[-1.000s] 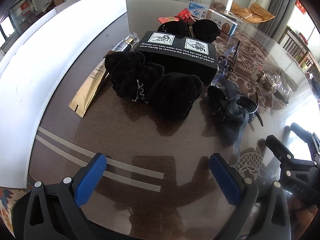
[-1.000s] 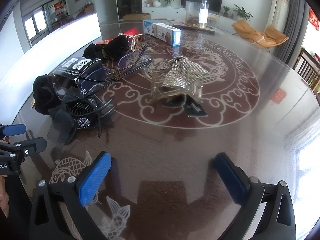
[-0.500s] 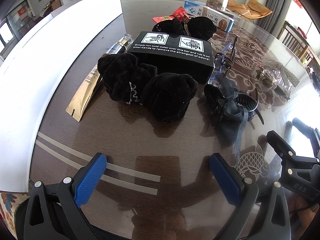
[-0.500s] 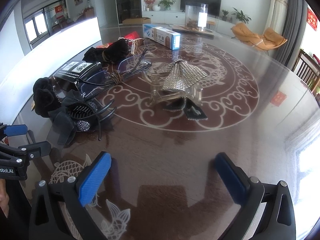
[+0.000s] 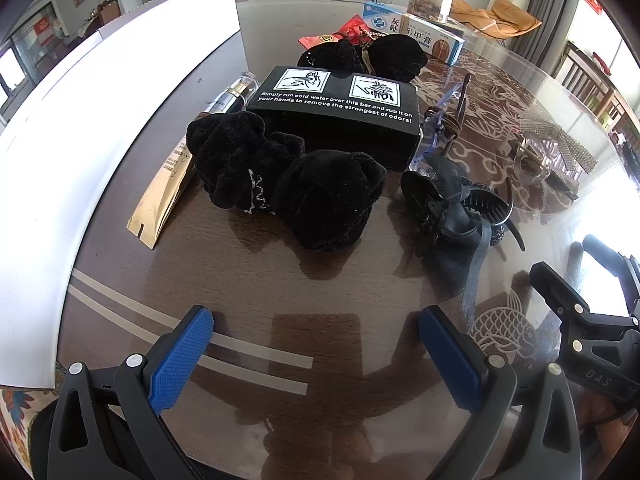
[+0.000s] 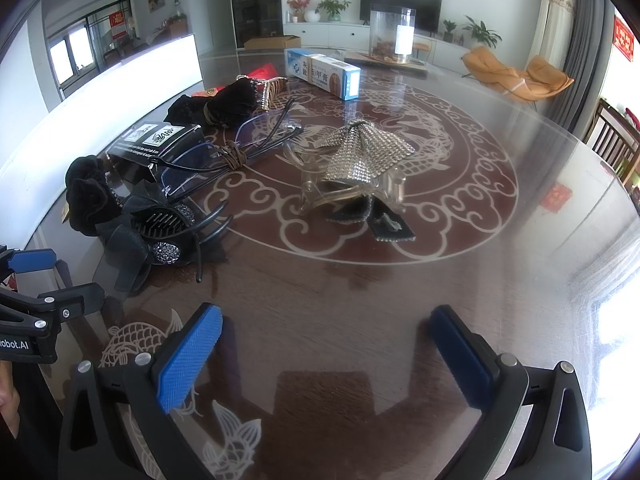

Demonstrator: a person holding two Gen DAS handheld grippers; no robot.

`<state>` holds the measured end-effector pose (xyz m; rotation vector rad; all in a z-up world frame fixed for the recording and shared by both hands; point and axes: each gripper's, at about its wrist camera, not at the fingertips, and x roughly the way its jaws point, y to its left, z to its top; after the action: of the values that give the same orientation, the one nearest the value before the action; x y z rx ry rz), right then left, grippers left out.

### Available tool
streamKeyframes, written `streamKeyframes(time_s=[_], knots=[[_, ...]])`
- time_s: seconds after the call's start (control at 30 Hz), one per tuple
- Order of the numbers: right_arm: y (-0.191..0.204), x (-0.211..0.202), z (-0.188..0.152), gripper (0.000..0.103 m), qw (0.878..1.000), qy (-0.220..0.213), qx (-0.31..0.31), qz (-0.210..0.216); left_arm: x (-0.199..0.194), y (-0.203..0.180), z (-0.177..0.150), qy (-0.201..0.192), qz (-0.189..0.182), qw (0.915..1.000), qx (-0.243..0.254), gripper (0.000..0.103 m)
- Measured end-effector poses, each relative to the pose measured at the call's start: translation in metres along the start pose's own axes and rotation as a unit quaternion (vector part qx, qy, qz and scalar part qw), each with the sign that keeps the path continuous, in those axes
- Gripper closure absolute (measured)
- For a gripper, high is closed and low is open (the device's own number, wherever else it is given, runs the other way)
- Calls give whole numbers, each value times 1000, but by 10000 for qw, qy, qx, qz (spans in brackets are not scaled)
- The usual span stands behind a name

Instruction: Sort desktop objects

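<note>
- Now the left gripper [image 5: 316, 356] is closer to the clutter than a second ago: in the left wrist view the black scrunchie [image 5: 288, 184] fills more of the picture and sits nearer the fingers, with bare surface [image 5: 280, 280] between them.
- Both jaws of the left gripper are spread wide and empty, as they were a second ago; nothing is grasped.
- Likewise, the right gripper [image 6: 328, 356] is released and empty, hovering over bare surface, well apart from the rhinestone clip [image 6: 360, 160] in the middle.
- In the right wrist view the scene has shifted only slightly, so I judge that the left side is the one advancing.
- Nothing on the surface has moved: the scrunchie lies against the near side of the black box [image 5: 336, 120], the gold tube [image 5: 168, 192] is just left of it, and the black bow clip [image 5: 452, 208] is just right.
- Further off, a second scrunchie [image 5: 360, 56] lies behind the box, the glasses [image 6: 240, 148] rest to its right, and the medicine boxes [image 6: 324, 72] stand at the far side.
- Sorting appears barely begun; no item is lifted or visibly grouped apart.
- Judging by the approach, the scrunchie is the likely first pick; it is soft and should compress easily, though its closeness to the box could crowd one finger.
</note>
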<state>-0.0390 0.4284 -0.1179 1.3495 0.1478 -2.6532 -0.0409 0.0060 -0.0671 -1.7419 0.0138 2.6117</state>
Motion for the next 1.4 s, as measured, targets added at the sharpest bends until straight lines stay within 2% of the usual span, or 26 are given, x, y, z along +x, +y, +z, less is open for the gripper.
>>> streamKeyframes(time_s=[0.43,0.57,0.73,0.9,1.4], knots=[[0,0,0,0,10000,-3,2,0,-4,3,9,-131,-46,9999,80,0],[0,0,0,0,10000,-4,1,0,2,-15,8,-317,-99,9993,168,0],[0,0,0,0,10000,-5,2,0,11,-28,28,-580,-245,9970,448,0],[0,0,0,0,10000,-6,2,0,16,-35,45,-613,-265,9965,504,0],[0,0,-1,0,10000,-8,2,0,10,-35,27,-750,-275,9955,505,0]])
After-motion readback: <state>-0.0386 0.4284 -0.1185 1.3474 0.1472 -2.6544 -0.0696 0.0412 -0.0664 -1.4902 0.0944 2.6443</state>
